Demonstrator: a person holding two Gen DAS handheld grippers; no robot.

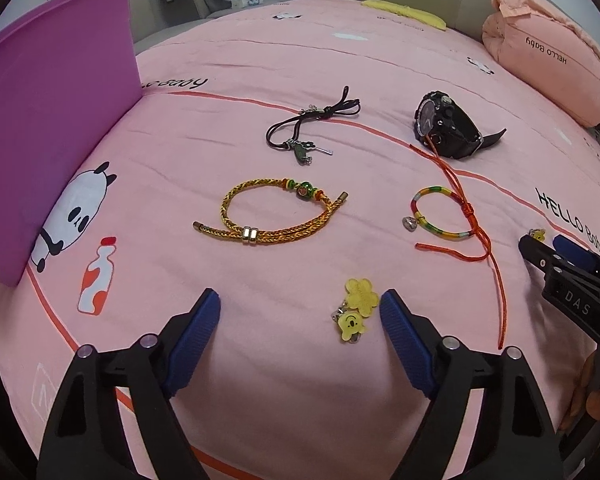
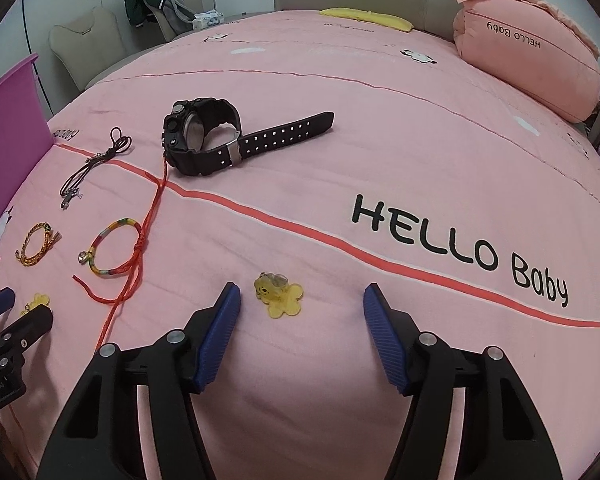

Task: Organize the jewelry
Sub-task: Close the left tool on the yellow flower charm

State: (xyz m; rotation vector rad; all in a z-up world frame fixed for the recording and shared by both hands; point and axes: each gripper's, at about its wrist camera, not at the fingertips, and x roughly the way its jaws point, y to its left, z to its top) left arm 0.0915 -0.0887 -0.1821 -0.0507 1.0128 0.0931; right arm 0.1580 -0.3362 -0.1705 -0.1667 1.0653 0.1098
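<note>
Jewelry lies on a pink bed sheet. In the left wrist view: a gold braided bracelet, a black cord necklace, a black watch, a multicoloured bracelet with red cord, and a yellow bear hair clip just inside the right fingertip of my open, empty left gripper. In the right wrist view, a second yellow bear clip lies between the fingertips of my open right gripper, nearer the left finger. The watch lies beyond.
A purple bin stands at the left on the bed. A pink pillow sits at the far right and a yellow item at the far edge. Chairs with clothes stand beyond the bed.
</note>
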